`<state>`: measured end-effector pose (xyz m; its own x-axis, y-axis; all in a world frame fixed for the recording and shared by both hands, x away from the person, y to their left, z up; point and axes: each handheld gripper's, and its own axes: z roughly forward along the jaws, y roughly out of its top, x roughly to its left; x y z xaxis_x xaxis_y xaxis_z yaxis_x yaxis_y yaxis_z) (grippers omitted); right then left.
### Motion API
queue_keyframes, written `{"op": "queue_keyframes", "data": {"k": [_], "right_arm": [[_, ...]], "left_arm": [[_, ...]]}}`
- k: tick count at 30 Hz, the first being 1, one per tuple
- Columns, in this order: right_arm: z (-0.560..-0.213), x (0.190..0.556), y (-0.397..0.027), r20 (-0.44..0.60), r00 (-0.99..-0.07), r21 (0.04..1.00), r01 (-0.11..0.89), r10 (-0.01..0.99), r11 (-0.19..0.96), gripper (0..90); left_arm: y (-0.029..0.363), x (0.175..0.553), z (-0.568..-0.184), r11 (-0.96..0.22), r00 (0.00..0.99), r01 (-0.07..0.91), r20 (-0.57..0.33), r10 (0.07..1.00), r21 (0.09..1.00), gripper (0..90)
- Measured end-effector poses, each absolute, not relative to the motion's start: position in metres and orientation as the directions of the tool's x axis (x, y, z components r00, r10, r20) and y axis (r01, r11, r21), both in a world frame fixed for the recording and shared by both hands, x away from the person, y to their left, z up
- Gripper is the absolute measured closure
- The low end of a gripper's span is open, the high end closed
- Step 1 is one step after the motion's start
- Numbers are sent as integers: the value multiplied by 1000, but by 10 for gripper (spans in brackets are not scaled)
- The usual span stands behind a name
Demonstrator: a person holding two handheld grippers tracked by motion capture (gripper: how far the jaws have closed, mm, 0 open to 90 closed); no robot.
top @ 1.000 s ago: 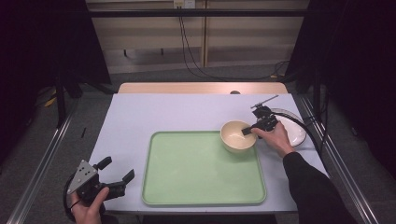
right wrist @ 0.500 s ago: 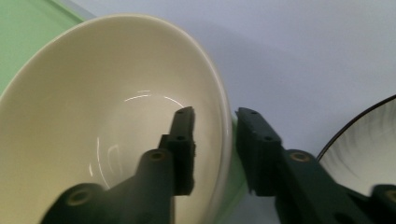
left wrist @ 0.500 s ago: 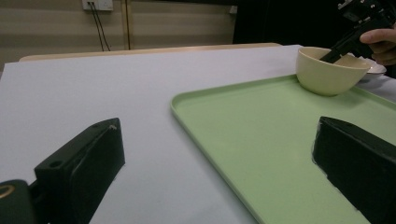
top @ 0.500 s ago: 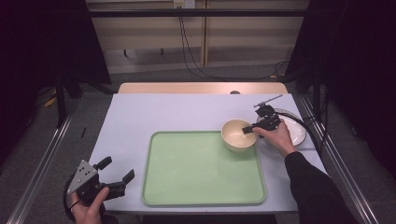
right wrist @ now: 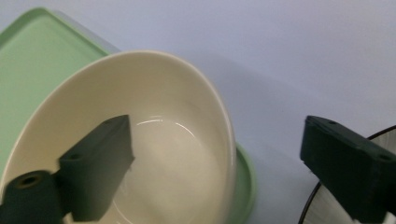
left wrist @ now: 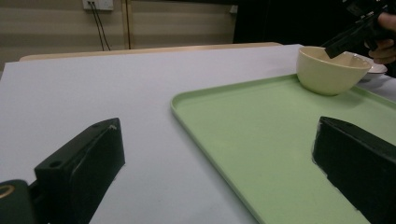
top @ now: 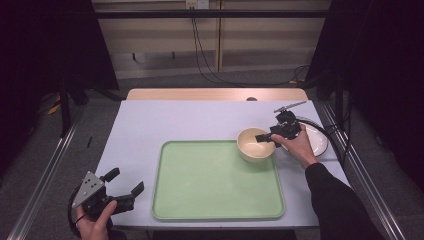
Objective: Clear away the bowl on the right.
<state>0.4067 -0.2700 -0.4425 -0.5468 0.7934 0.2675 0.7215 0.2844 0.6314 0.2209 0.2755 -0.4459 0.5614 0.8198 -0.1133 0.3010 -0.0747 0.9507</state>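
1. One cream bowl sat on the far right corner of the tray, upright and empty, its rim reaching almost to the tray's edge.
2. The right gripper hovered at that bowl's rim. Its jaws had just been opening and stood wide apart, one inside the bowl and one outside over the table, with the bowl's wall between them and neither pad pressing on it.
3. One green tray lay flat on the table, bare apart from the bowl.
4. One white plate with a dark rim rested on the table just right of the bowl, partly behind the right hand; whether plate and tray touched, I could not tell from there.
5. One table with a pale lilac top carried the lot: one bowl, one tray, one plate.
6. The left gripper was held low at the near left corner, well apart from the bowl, its two jaws spread wide with nothing between them, pointing across the tray's near left edge.
7. Two grippers in all, both gaping, neither clamped on anything.
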Motion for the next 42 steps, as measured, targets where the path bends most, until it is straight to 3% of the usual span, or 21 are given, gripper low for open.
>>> {"op": "queue_keyframes", "data": {"k": [6, 13, 22, 32, 42], "right_arm": [[-437, 404, -273, 283, -552, 667, 701, 784, 253, 64], [-432, 391, -276, 152, -505, 718, 648, 850, 256, 37], [-423, 369, -284, 126, -524, 767, 590, 843, 252, 15], [-419, 345, -298, 79, -481, 815, 536, 873, 221, 44], [-412, 327, -310, 78, -467, 819, 534, 881, 210, 26]], "left_arm": [[276, 221, -446, -68, 561, 303, -120, 819, 950, 23], [276, 220, -446, -69, 560, 300, -116, 820, 952, 23], [276, 221, -446, -69, 558, 301, -117, 821, 951, 23], [275, 220, -446, -70, 562, 302, -118, 819, 951, 23], [276, 220, -446, -80, 563, 302, -110, 819, 950, 23]]}}
